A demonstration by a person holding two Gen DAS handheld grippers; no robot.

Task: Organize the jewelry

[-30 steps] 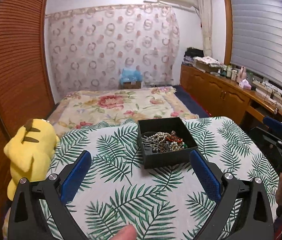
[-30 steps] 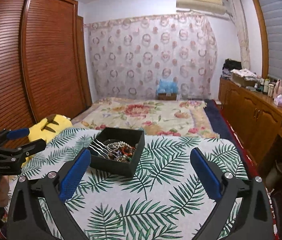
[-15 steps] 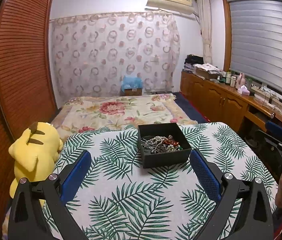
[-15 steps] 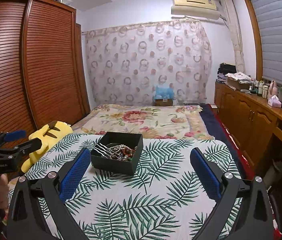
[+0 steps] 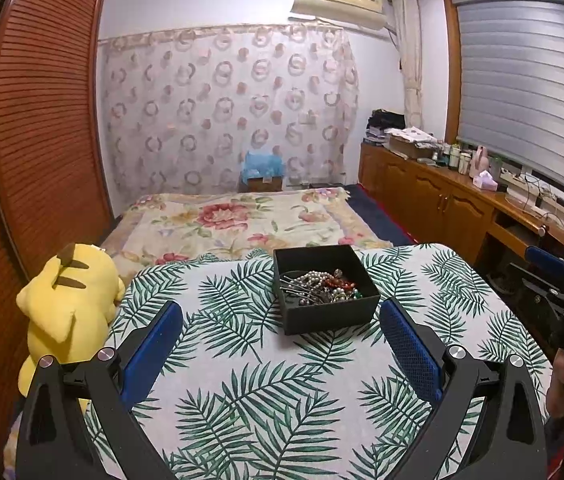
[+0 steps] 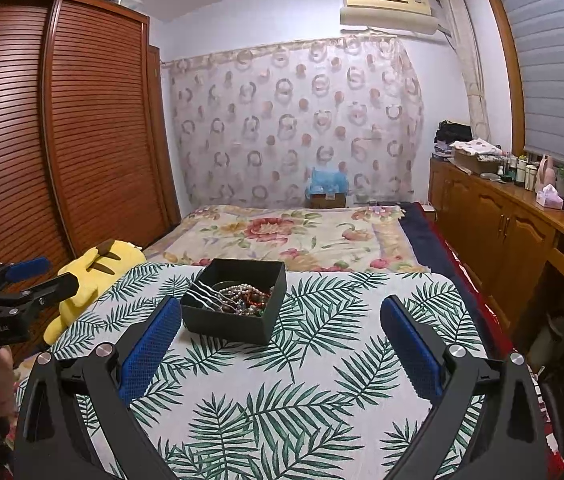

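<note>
Plush toy [image 5: 70, 304] beside table [image 5: 242, 360], apart from jewelry box [image 5: 324, 312].

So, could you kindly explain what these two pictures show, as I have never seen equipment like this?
No robot here: a person holds a hand-held two-finger gripper in each hand, each carrying a forward-looking fisheye camera. One picture looks along the left gripper, the other along the right gripper; the blue pads are fingertips. Both are open and hold nothing. On the leaf-patterned tablecloth sits a black box with tangled jewelry. A yellow plush toy rests at the left edge.
</note>
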